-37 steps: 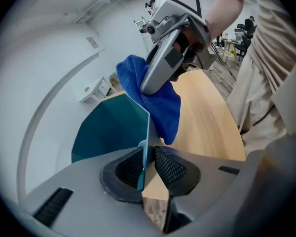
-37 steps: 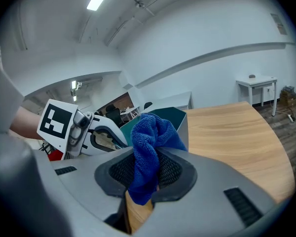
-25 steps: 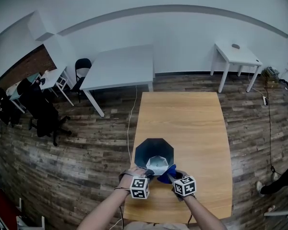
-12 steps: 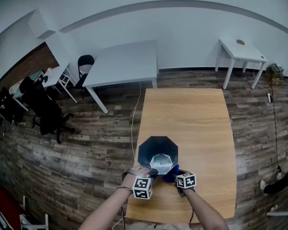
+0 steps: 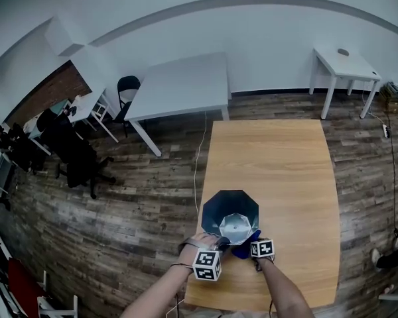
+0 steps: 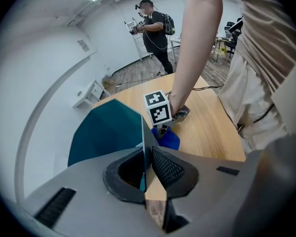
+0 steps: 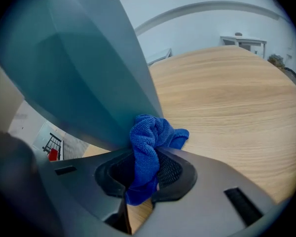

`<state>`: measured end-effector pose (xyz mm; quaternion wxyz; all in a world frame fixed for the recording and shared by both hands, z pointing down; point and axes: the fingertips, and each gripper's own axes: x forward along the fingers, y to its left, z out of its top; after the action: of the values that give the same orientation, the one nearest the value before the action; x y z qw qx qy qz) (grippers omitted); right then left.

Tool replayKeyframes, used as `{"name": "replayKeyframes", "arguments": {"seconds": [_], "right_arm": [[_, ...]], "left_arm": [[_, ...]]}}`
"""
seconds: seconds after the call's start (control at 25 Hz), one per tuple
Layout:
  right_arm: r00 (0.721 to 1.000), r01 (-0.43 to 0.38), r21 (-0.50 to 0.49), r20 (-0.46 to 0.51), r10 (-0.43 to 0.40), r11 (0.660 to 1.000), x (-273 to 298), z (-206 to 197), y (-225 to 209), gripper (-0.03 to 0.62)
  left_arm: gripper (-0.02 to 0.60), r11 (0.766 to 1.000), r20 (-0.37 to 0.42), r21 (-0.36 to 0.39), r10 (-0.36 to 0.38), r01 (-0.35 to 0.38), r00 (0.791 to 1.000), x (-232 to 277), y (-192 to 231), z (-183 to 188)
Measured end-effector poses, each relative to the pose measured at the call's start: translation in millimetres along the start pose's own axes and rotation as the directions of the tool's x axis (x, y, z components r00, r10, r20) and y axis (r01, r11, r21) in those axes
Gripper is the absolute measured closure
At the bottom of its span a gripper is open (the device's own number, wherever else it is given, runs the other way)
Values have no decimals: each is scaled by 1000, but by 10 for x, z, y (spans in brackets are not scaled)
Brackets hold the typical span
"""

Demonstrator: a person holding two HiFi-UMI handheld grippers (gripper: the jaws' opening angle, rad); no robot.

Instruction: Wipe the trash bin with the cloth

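Observation:
A dark teal eight-sided trash bin [image 5: 229,212] stands on the wooden table [image 5: 285,171] near its front left corner; its pale bottom shows inside. My left gripper [image 5: 220,244] is shut on the bin's near rim [image 6: 143,147], the thin wall running between the jaws. My right gripper [image 5: 247,246] is shut on a blue cloth [image 7: 148,152] and presses it against the bin's outer wall [image 7: 89,78], low near the tabletop. From the left gripper view the cloth [image 6: 168,139] shows beside the bin under the right gripper's marker cube [image 6: 158,108].
The wooden table stretches away beyond the bin. A white table [image 5: 179,85] and a small white table [image 5: 345,61] stand by the far wall, with chairs [image 5: 126,88] at the left. A person [image 6: 155,31] stands far off in the left gripper view.
My right gripper has come down with the blue cloth from the bin's rim to low on its outer wall. The left gripper has kept its hold on the rim.

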<state>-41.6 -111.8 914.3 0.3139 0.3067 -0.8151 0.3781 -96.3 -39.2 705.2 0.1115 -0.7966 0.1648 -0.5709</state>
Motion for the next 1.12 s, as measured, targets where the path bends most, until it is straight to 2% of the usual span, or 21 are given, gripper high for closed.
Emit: {"name": "replayKeyframes", "arguments": {"seconds": [0.24, 0.44, 0.68, 0.84, 1.0, 1.12], "right_arm": [[999, 24, 21, 37, -24, 1000, -108, 52, 25, 514], [990, -18, -39, 141, 23, 999, -612, 188, 312, 514], [958, -68, -77, 273, 86, 995, -1428, 448, 802, 514], [934, -75, -79, 344, 97, 994, -1851, 607, 1014, 514], [909, -93, -78, 400, 117, 993, -2097, 770, 1230, 514], [904, -85, -81, 413, 111, 993, -2076, 838, 1298, 514]], "left_arm": [[531, 1000, -10, -27, 3, -3, 1000, 18, 24, -26], [531, 997, -28, -72, 10, -12, 1000, 52, 11, -1], [532, 988, -40, -155, 12, -18, 999, 32, 11, 71], [534, 982, -48, -185, 17, -26, 999, 106, 10, 135], [534, 978, -46, -207, 29, -38, 999, 92, 10, 187], [534, 979, -47, -202, 30, -39, 998, 62, 5, 186]]}}
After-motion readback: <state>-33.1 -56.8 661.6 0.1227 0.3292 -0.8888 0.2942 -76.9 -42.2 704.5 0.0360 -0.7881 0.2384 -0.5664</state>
